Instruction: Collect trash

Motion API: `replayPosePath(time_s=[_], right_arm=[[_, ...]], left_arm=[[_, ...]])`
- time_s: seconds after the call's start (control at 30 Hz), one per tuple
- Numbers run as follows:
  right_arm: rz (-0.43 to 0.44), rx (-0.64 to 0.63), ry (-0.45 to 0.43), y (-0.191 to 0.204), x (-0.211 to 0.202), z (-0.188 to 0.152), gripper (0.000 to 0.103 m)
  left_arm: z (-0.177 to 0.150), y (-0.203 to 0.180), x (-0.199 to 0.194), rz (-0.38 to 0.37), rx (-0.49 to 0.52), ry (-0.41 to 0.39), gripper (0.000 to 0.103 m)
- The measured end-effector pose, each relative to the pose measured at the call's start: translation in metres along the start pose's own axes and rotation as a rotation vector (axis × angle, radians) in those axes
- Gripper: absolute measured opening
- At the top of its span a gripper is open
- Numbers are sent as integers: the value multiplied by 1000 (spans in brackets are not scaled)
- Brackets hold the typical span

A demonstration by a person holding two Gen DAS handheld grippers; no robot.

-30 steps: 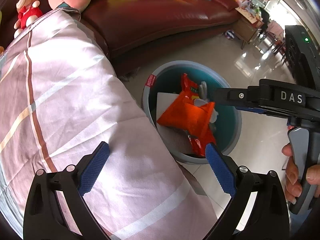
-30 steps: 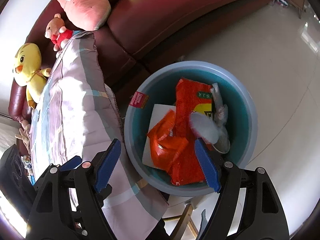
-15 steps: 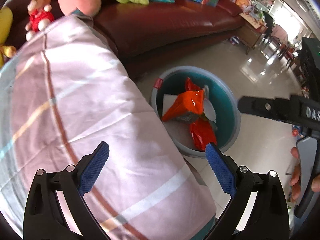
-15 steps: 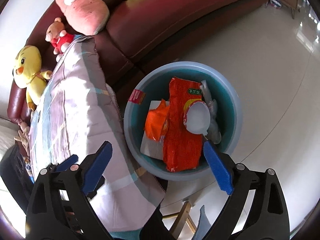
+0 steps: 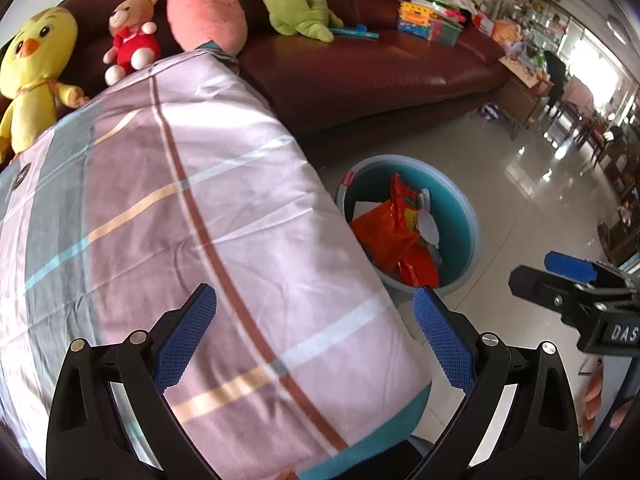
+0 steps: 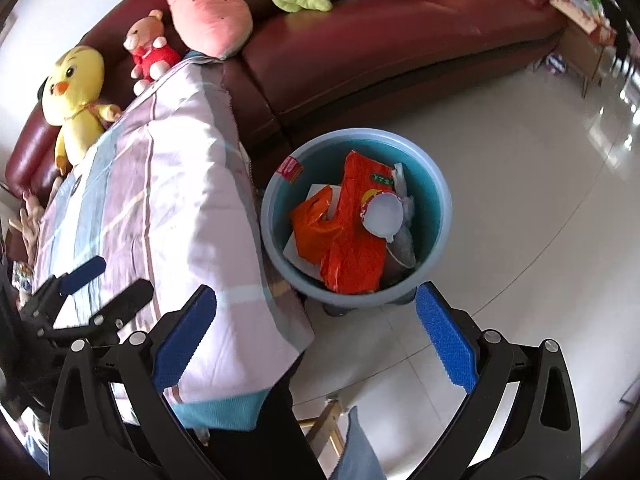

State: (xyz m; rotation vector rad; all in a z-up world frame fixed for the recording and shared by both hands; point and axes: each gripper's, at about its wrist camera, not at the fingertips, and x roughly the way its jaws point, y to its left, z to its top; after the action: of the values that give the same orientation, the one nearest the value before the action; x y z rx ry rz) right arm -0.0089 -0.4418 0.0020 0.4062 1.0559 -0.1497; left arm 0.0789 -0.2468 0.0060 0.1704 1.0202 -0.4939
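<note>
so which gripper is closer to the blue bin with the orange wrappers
Right. The right gripper hangs open just above the blue bin's near rim, over the floor. The left gripper, also open, sits further off over the plaid cloth, the bin beyond its right finger.

We see both views in bright daylight that pours in from the windowed far end of the room at the upper right, throwing white glare across the glossy pale tiled floor and a soft sheen on the dark red leather sofa. The striped pink quilt is washed out where the sun hits it. Both fisheye frames bend hard at their dark rounded corners, and the cluttered far background is hazy and overexposed.
</note>
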Motion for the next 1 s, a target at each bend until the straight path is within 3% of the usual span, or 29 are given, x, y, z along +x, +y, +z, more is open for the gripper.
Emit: replayPosePath(time_s=[0.5,1.0], right_arm=[[2,-50,-61,22,-37,-46,96],[-12,-70,-58,25,-40,-49,96]], left_arm=[[-36,12,-46,33,-34,-57,99],[-40,13,-48,43,-35,-54,99]])
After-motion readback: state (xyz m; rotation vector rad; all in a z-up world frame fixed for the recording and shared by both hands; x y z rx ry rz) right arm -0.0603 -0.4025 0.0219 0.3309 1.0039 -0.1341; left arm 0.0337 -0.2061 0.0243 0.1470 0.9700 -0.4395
